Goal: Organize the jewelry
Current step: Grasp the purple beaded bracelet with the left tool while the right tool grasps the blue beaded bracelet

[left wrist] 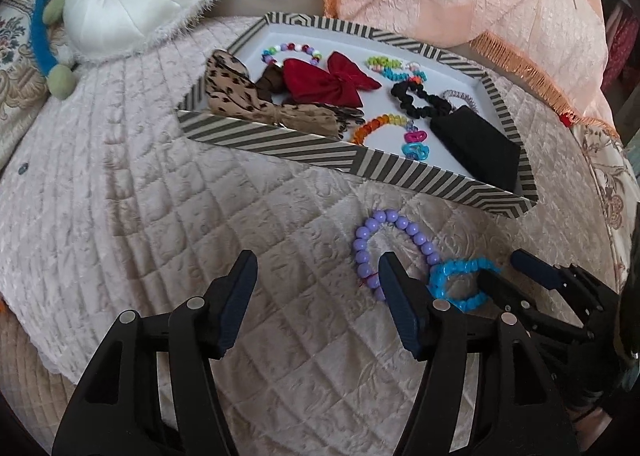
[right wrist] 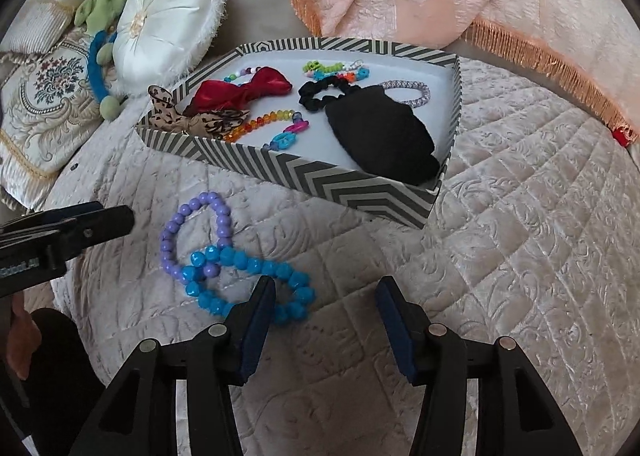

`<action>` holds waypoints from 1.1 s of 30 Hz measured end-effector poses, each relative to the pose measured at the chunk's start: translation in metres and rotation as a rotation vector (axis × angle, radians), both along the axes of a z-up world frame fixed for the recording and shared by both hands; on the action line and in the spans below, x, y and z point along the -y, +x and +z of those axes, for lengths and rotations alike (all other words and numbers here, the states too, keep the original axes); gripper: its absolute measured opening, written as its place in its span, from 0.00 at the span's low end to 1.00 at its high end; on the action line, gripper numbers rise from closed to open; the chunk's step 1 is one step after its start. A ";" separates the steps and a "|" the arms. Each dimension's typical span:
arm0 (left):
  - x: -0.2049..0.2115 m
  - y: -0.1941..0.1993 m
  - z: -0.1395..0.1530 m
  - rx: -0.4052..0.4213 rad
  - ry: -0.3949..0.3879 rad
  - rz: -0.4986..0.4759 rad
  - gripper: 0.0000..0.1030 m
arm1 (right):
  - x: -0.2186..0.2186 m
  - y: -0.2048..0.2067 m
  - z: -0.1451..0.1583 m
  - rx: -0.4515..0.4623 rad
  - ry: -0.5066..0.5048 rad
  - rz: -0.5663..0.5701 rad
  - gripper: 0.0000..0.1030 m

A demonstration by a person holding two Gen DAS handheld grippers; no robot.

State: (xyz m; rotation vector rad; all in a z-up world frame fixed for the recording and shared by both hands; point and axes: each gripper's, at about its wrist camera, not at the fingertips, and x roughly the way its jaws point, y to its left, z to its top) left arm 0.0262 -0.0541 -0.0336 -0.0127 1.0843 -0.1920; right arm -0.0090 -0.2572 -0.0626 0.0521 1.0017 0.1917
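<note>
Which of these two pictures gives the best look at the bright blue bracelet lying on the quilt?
The right wrist view: the blue bracelet shows nearly whole, overlapping the purple bracelet, one gripper finger crossing it. In the left wrist view, gripper fingers hide part of it.

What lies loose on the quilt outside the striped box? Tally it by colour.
Purple round-bead bracelet: 1
Blue faceted-bead bracelet: 1
Total: 2
</note>
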 end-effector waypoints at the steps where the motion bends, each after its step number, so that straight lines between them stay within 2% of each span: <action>1: 0.003 0.002 -0.002 -0.005 0.004 -0.003 0.61 | 0.000 0.000 0.000 0.003 -0.003 0.001 0.47; 9: 0.019 0.009 -0.021 -0.031 0.038 -0.018 0.61 | 0.000 -0.003 -0.001 0.045 -0.037 0.012 0.30; 12: 0.023 0.010 -0.026 -0.028 0.050 -0.020 0.61 | 0.003 -0.005 0.001 0.060 -0.021 0.004 0.16; 16: 0.028 0.010 -0.030 -0.007 0.067 -0.030 0.60 | 0.003 -0.006 0.001 0.062 -0.010 0.004 0.12; 17: 0.029 0.009 -0.030 -0.001 0.064 -0.034 0.56 | 0.003 -0.006 0.002 0.063 -0.006 0.002 0.12; 19: 0.031 0.009 -0.031 0.010 0.068 -0.053 0.20 | 0.004 -0.006 0.003 0.049 0.006 -0.003 0.10; 21: 0.034 0.009 -0.030 0.023 0.070 -0.073 0.11 | 0.007 -0.008 0.006 0.053 0.030 -0.010 0.08; 24: 0.031 0.008 -0.025 0.013 0.048 -0.079 0.08 | 0.009 -0.010 0.013 0.065 0.070 -0.010 0.08; 26: 0.023 0.007 -0.017 0.002 0.005 -0.069 0.08 | 0.008 -0.013 0.021 0.080 0.084 -0.006 0.08; 33: 0.010 -0.004 0.023 0.054 -0.035 -0.059 0.08 | 0.004 -0.021 0.058 0.147 0.093 0.019 0.08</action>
